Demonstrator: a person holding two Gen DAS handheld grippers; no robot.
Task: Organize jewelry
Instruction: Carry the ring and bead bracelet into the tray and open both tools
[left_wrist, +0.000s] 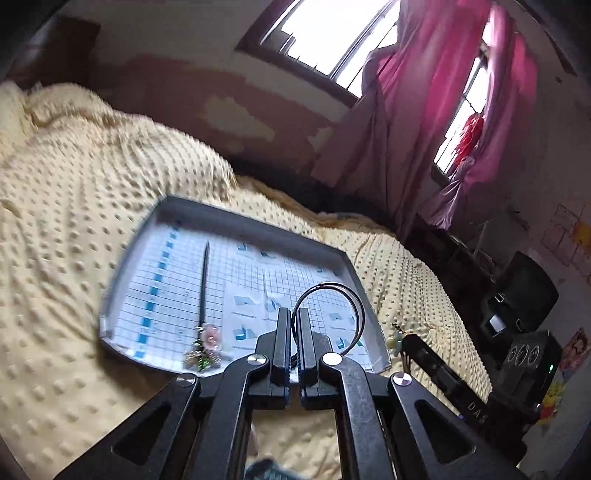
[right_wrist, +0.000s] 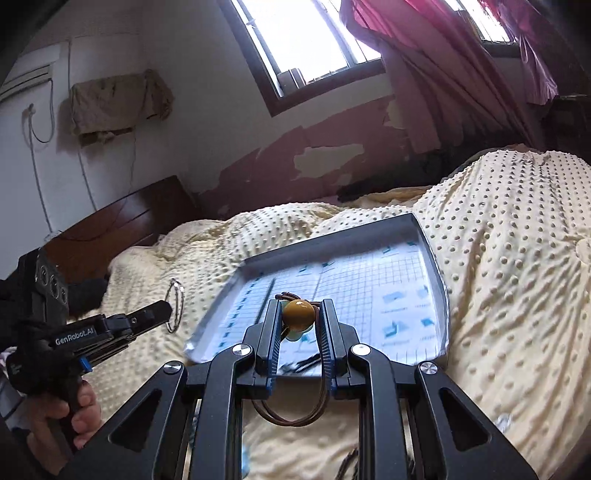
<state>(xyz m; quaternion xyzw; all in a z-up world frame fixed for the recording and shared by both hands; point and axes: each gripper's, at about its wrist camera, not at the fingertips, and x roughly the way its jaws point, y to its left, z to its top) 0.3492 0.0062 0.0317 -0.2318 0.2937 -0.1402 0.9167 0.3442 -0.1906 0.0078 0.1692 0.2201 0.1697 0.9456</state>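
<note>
Yellow dotted blanket (right_wrist: 498, 258) bears a tray (right_wrist: 413, 225); left jaws pinch hoops (left_wrist: 332, 295), right jaws grip a bead (right_wrist: 298, 309).

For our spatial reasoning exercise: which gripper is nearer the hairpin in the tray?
Left. The left gripper is just right of the hairpin, by its flower; the right gripper sits beyond the right edge of the tray.

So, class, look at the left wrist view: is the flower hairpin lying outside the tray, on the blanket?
No. The flower hairpin lies inside the tray, on its grid-printed lining, with its flower end near the front rim.
</note>
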